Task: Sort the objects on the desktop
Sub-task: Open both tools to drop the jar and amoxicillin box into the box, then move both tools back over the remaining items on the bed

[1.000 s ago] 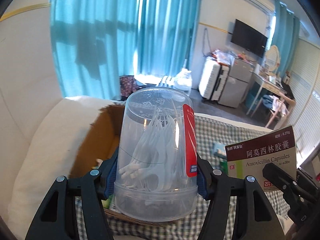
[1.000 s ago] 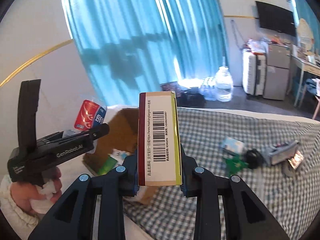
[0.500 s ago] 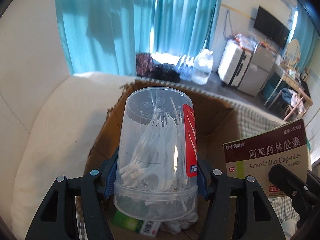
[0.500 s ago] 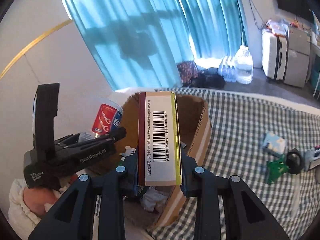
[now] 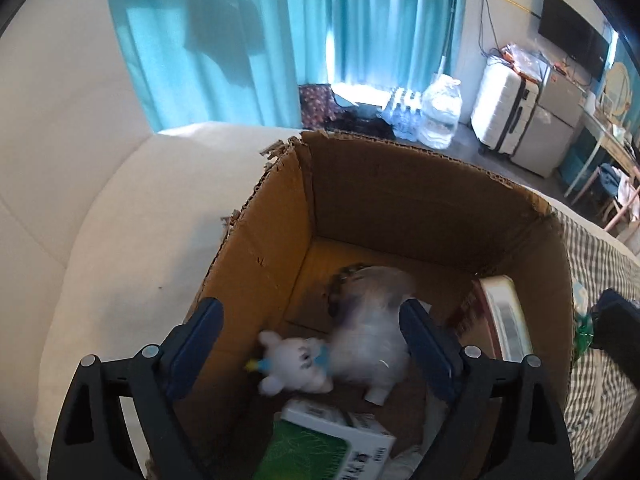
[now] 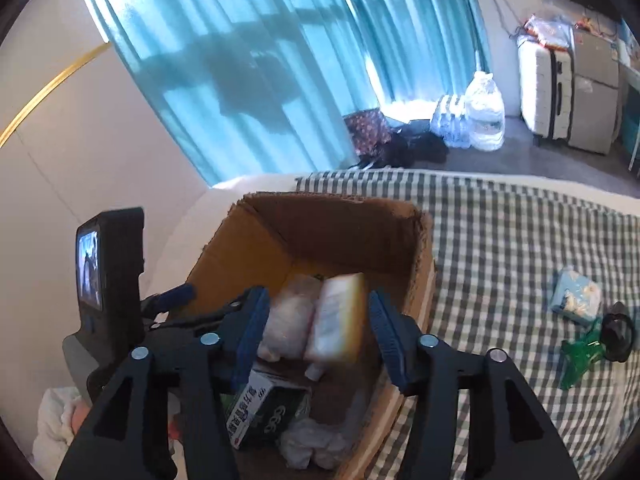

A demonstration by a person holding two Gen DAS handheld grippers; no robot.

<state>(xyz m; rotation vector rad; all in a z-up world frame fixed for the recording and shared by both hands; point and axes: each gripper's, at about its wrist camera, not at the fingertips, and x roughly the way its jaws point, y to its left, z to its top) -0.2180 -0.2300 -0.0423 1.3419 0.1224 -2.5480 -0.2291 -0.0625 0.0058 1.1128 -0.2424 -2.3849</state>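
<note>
Both tools hang over the brown cardboard box [image 5: 420,208], the left tool [image 5: 312,344] and right tool [image 6: 316,332] spread wide with nothing in them. In the box: a blurry clear plastic tub [image 5: 368,332], a maroon-and-white medicine carton [image 6: 336,316], a small white plush toy [image 5: 292,360] and a green-and-white carton [image 5: 328,444]. Not done, I'd say: a pale blue packet [image 6: 576,296], a green plastic thing [image 6: 580,354] and a black object [image 6: 618,330] sit on the checked bedcover [image 6: 500,240].

Motion-blurred floss container [image 5: 370,336] and medicine box [image 6: 338,318] inside the cardboard box [image 5: 256,248]; green-and-white carton [image 5: 324,446] cut off below.
</note>
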